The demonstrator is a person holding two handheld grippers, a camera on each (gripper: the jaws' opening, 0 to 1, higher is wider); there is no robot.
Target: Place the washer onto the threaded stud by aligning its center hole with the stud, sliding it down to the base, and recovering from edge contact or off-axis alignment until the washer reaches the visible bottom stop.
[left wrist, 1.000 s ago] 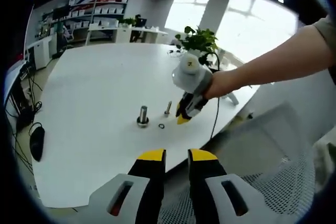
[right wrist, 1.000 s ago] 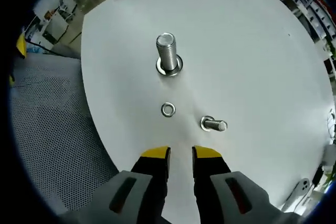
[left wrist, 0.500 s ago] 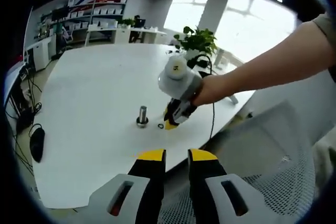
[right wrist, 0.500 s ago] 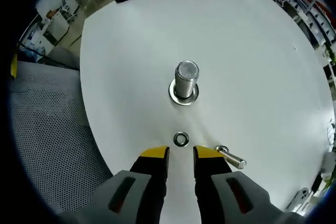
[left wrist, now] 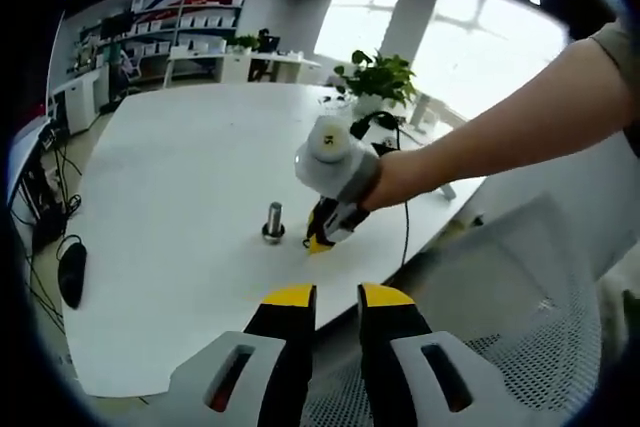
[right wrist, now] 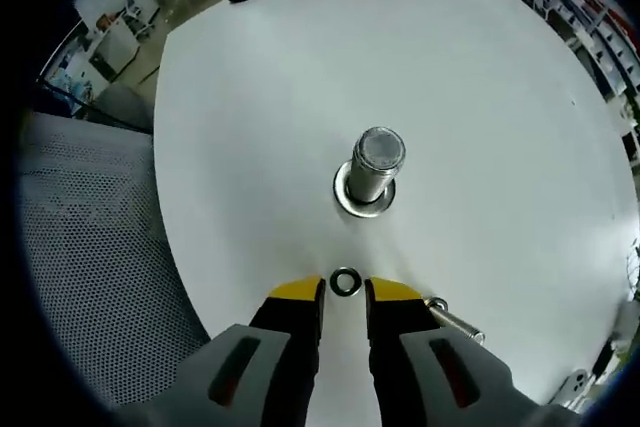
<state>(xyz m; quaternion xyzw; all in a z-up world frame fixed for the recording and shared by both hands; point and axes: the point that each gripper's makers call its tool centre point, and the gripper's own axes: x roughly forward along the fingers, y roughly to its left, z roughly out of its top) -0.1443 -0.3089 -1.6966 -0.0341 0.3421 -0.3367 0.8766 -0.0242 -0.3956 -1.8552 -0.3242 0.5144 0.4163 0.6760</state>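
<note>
Left gripper view: we see a dark mouse (left wrist: 70, 273) near the table's (left wrist: 180, 167) left edge. Wide bare white surface lies between it and the stud (left wrist: 273, 222), which stands upright toward the near right edge. Just right of the stud the right gripper (left wrist: 318, 239) points down at the table top, a hand (left wrist: 385, 179) behind it. A plant (left wrist: 378, 77) sits at the far right rim. Our left gripper (left wrist: 336, 297) hangs off the near edge over a mesh chair (left wrist: 520, 347), jaws narrowly parted, holding nothing.

Right gripper view: mesh chair (right wrist: 90, 277) fills the left; the table (right wrist: 250, 77) edge curves down toward the jaws. The stud (right wrist: 374, 169) stands upright with open table all round. The washer (right wrist: 345, 282) lies flat on the table, at the right gripper's (right wrist: 344, 294) tips, in the narrow gap between them; we cannot tell if they touch it. A small bolt (right wrist: 452, 319) lies on its side just right of the jaws.

Against half a second ago: the washer now sits at the tips rather than ahead of them, and in the left gripper view the right gripper stands closer to the stud, covering the washer.
</note>
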